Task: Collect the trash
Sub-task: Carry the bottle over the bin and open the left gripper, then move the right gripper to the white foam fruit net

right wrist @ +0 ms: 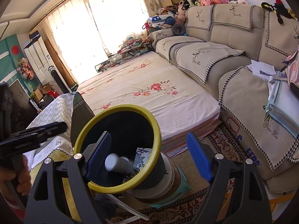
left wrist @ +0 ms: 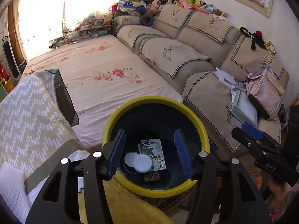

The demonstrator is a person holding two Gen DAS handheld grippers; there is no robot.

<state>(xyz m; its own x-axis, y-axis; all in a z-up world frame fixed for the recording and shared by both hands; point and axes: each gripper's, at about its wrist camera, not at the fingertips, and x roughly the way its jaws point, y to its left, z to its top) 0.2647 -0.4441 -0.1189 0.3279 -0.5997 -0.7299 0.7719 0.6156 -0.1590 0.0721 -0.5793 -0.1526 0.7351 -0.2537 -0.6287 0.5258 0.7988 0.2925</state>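
A dark bin with a yellow rim (left wrist: pixel 149 99) stands right under my left gripper (left wrist: pixel 150 130), which is open over its mouth. Inside lie a box with a blue flower print (left wrist: pixel 155 153), a round tin (left wrist: pixel 129 160) and a blurred white-capped bottle (left wrist: pixel 143 163) that is clear of the pads. From the right wrist, the same bin (right wrist: pixel 119 107) tilts toward me, with the grey bottle (right wrist: pixel 117 163) and the box (right wrist: pixel 142 156) inside. My right gripper (right wrist: pixel 148 133) is open and empty just beside the rim. It also shows at the right edge of the left wrist view (left wrist: pixel 261 143).
The bin sits on stacked tubs and a teal stool (right wrist: pixel 179 192) over a patterned rug (right wrist: pixel 220 145). A floral mattress (left wrist: pixel 104 71) lies behind, and a beige sofa (left wrist: pixel 186 56) carries papers (left wrist: pixel 224 78) and a pink backpack (left wrist: pixel 265 95). A patterned cover (left wrist: pixel 28 102) is at left.
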